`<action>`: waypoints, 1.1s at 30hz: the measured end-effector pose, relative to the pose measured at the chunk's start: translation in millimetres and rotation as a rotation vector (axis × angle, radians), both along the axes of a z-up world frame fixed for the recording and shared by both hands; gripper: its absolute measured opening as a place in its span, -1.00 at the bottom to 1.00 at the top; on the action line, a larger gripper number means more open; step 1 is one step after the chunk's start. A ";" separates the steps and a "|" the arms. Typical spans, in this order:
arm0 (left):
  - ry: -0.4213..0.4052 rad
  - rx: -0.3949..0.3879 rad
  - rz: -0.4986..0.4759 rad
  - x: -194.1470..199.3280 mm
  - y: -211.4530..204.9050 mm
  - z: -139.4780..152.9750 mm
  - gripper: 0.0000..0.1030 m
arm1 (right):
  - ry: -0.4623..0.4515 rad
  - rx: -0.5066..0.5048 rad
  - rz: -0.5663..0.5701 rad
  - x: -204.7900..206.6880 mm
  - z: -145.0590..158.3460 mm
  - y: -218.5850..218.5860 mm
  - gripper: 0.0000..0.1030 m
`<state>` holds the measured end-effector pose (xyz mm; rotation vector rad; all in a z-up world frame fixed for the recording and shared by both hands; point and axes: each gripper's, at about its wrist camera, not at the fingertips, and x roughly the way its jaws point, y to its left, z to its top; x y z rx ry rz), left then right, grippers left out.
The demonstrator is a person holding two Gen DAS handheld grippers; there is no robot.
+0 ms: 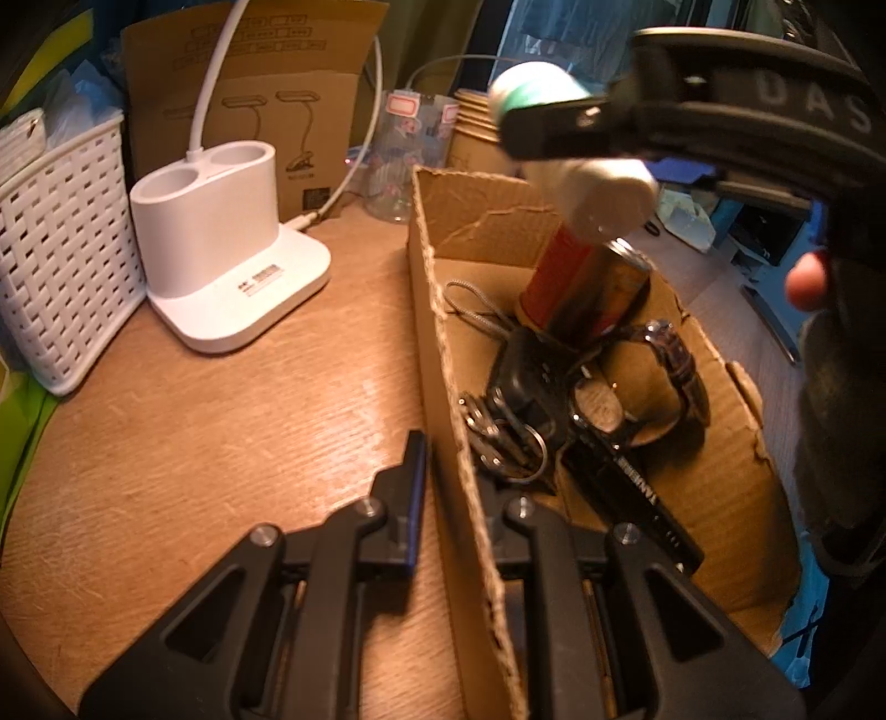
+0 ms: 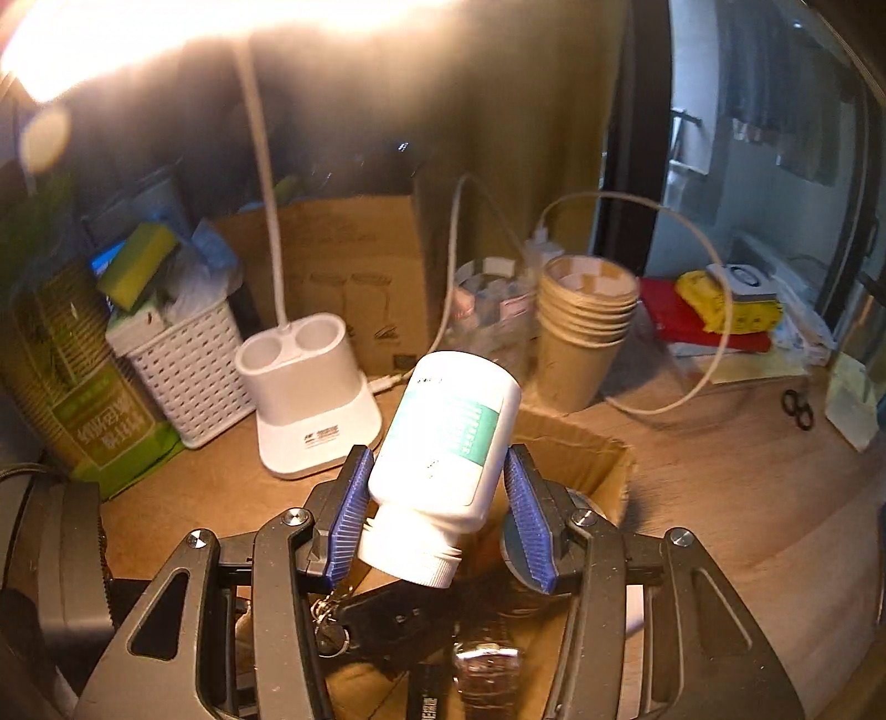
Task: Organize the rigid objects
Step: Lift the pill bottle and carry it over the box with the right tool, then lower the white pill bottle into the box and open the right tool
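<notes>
My right gripper (image 2: 437, 498) has its jaws clamped on the white pill bottle (image 2: 448, 437), held cap-down above the cardboard box (image 1: 437, 310). I judge it light, stiff and slick, so mid-body is the safest hold. My left gripper (image 1: 443, 487) pinches the box's near wall, steadying it on the surface (image 1: 221, 432).

Warm, dim light; my right view flares white from the lamp (image 2: 166, 33) overhead. Fisheye bends the edges; the bottle (image 1: 554, 99) is blurred.
</notes>
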<state>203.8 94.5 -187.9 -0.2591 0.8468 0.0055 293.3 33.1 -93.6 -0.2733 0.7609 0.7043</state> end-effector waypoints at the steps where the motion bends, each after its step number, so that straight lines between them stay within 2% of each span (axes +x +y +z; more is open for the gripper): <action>1: 0.000 0.000 0.000 0.0 0.0 0.0 -0.73 | 0.011 -0.007 0.009 0.2 -2.7 2.4 0.01; 11: 0.000 0.001 -0.001 0.2 -1.9 -0.2 -0.73 | 0.084 -0.038 0.016 10.5 -17.0 7.9 0.03; 12: 0.000 0.001 -0.001 0.1 -2.0 -0.2 -0.72 | 0.094 -0.036 0.018 11.1 -18.2 7.1 0.16; 15: 0.000 0.003 -0.002 0.7 -2.2 -0.4 -0.72 | 0.109 -0.018 0.042 10.3 -17.6 6.9 0.32; 23: 0.001 0.005 0.001 1.7 -3.7 -0.3 -0.72 | 0.071 0.007 0.013 2.9 -5.6 -7.2 0.33; 33: 0.001 0.014 0.006 1.4 -3.6 0.9 -0.72 | 0.018 0.009 -0.058 -5.5 17.1 -50.1 0.33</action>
